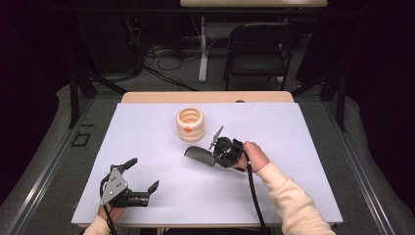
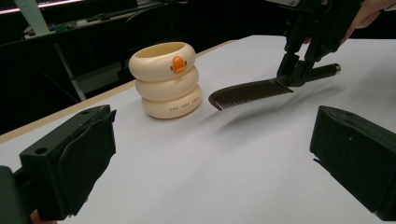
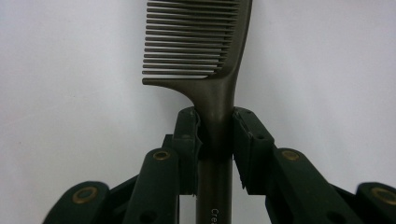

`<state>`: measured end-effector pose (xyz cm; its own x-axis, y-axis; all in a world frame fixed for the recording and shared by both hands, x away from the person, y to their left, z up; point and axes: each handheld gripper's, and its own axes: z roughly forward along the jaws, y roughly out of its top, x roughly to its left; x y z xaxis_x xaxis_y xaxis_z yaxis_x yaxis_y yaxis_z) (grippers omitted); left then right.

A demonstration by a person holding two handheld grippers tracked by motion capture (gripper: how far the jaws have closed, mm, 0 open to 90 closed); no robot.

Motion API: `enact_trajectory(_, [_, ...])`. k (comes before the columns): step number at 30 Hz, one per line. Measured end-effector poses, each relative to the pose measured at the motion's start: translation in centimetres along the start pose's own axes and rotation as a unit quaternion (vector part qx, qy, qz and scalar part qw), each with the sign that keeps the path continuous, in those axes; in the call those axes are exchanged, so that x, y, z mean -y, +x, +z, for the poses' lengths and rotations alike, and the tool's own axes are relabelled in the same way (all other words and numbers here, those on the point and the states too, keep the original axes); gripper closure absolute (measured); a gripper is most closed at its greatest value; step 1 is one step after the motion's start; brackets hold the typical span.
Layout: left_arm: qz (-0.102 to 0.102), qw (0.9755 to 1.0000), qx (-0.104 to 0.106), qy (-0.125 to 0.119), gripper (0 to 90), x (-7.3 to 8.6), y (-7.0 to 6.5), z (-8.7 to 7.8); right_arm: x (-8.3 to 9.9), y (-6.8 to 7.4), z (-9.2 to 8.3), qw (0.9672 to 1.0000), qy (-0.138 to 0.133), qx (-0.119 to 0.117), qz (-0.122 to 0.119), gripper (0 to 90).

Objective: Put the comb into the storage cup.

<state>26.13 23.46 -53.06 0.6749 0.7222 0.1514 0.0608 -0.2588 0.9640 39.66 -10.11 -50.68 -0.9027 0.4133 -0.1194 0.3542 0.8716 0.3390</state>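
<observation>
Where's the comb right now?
The comb is clamped by its handle in the right gripper, held above mid-table just in front of the cream ringed cup.

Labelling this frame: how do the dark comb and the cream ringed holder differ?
The dark brown plastic comb is flat and long; the cream three-ring duck-face holder is round and stacked. The comb is clamped at its handle by the right gripper; the holder stands untouched on the white table.

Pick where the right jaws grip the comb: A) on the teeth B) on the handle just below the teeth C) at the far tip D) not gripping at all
B: in the right gripper view the right gripper has its jaws pressed on either side of the comb handle, just below where the teeth start.
</observation>
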Motion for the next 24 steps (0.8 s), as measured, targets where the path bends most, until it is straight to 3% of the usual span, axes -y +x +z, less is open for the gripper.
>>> enact_trajectory(24, [-0.001,1.0000,-0.001,0.000,0.1,0.0,0.0,0.0,1.2,0.0,-1.3,0.9983,-0.056,-0.006,0.017,72.3])
